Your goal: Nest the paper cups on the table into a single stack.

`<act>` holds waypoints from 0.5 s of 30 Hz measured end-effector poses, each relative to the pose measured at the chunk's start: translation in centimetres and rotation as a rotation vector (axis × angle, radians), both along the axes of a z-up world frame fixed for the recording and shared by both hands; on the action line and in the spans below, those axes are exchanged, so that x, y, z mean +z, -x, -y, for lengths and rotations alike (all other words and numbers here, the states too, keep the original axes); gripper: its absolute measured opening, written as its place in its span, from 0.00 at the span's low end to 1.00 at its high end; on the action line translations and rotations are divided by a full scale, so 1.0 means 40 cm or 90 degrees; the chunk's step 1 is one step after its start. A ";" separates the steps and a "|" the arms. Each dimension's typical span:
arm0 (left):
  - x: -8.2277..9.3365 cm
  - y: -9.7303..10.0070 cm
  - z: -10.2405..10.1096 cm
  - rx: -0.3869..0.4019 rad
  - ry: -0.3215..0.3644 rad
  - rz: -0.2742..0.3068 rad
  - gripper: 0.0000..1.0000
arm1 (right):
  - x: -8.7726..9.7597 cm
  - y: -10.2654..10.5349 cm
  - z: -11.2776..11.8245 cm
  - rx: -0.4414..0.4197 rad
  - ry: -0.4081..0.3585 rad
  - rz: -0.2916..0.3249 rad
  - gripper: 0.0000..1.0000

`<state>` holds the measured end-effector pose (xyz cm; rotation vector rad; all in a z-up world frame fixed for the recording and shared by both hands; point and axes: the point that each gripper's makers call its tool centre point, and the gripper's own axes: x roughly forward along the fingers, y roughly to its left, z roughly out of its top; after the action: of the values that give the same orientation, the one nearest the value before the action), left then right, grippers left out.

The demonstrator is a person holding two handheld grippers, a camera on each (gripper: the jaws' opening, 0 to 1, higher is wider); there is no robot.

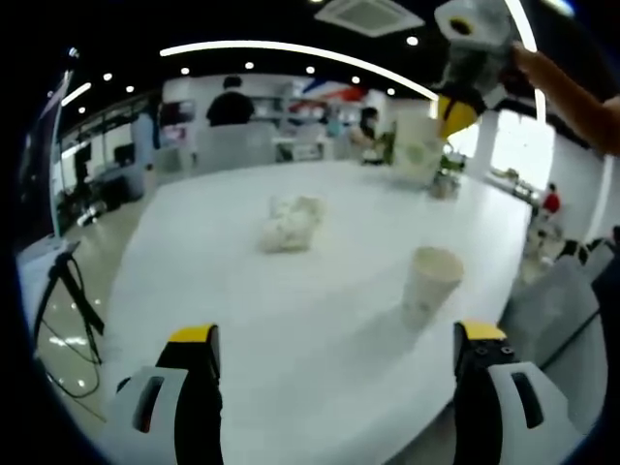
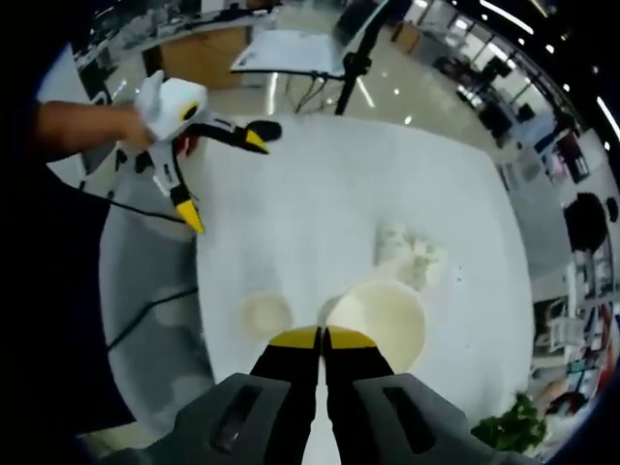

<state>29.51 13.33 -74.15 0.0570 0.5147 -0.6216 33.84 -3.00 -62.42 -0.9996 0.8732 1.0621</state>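
Nesting not done yet. Right gripper [image 2: 323, 336], jaws pinched on the rim of a cream paper cup [image 2: 380, 320], carries it above the round white table [image 2: 320, 194]. Second cream paper cup [image 1: 430, 283] stands alone near the table's right edge. Left gripper [image 1: 339, 354] gapes empty. Crumpled white tissue [image 1: 289, 223] lies mid-table. Left: lower held cup into standing one.

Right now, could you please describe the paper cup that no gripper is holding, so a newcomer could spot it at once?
On the white table, look near the edge in front of the left gripper. The free cup stands upright there alone, unlike the cup held up by the right gripper or the crumpled paper mid-table.
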 end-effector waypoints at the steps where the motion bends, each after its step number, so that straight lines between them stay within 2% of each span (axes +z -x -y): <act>1: -0.001 0.001 0.001 -0.001 -0.001 -0.001 0.98 | 0.000 0.002 0.000 0.000 0.000 0.001 0.00; 15: 0.001 -0.006 0.012 -0.008 -0.002 -0.002 0.98 | -0.006 0.063 -0.012 0.009 -0.012 -0.012 0.00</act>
<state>29.77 12.86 -74.11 0.0616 0.5189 -0.6328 31.32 -2.51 -62.66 -0.9834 0.8710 1.0915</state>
